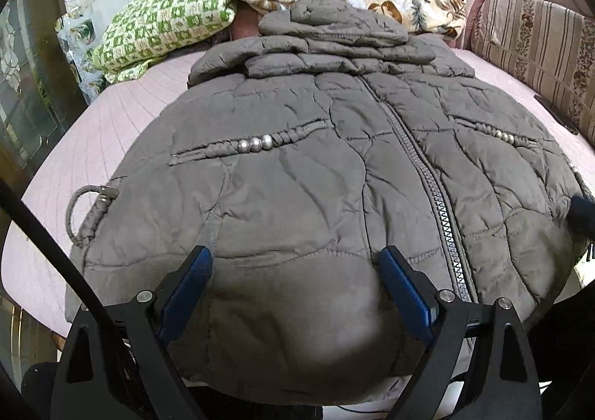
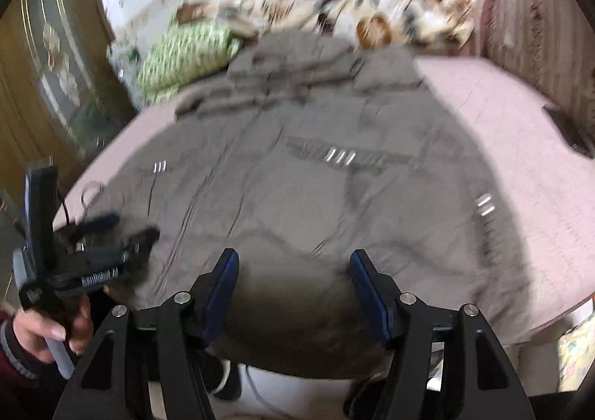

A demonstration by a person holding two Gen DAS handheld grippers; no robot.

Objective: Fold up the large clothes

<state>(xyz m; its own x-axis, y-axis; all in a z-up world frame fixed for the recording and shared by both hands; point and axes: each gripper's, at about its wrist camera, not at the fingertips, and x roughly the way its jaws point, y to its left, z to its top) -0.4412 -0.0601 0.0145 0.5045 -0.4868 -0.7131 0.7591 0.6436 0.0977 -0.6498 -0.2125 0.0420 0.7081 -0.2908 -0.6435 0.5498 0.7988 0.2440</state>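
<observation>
Left gripper (image 1: 293, 271), lower centre of frame: 2 jaws spread wide, released, straddling hem of grey jacket (image 1: 316, 174). Jacket laid flat, zipped, mid-frame on pink bed (image 1: 122, 111), ready for folding. Right gripper (image 2: 293, 271): parted, grasping nothing.

Jacket (image 1: 297, 174): matt grey quilted cloth w/ metal zip (image 1: 427, 174) & shiny metal beads (image 1: 256, 143). Bed cover (image 1: 122, 111): pale pink ribbed cloth. Gripper pads (image 1: 403, 289): blue, ribbed, on matt black plastic.
</observation>
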